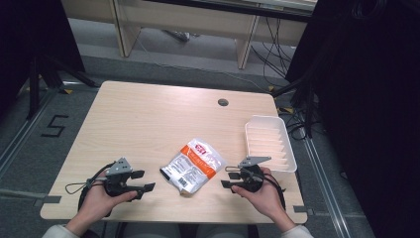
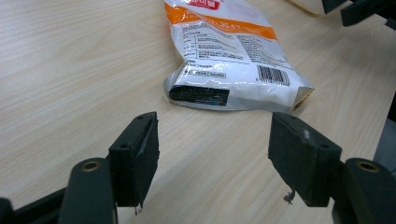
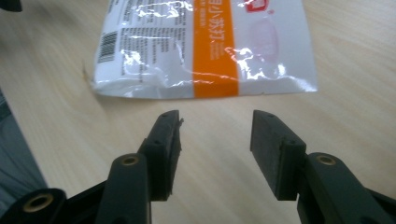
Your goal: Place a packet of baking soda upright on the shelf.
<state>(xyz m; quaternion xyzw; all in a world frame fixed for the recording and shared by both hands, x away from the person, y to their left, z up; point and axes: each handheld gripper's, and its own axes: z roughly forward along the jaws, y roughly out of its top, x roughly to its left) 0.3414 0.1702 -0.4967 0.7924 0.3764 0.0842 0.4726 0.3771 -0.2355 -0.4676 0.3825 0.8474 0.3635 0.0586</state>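
Item: snack packet [image 1: 193, 166], flat mid-table between my left hand-held gripper [image 1: 144, 182] and right hand-held gripper [image 1: 229, 177], both wide, empty. Step: approach. Next: probably grip an edge; tray [image 1: 270, 144] beside.

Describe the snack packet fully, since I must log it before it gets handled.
The snack packet is a glossy white plastic pouch with an orange band, a red logo, printed text, a barcode and a black strip at one sealed end. It lies flat, slightly puffed and unopened on the wooden table, between both grippers; nothing else touches it.
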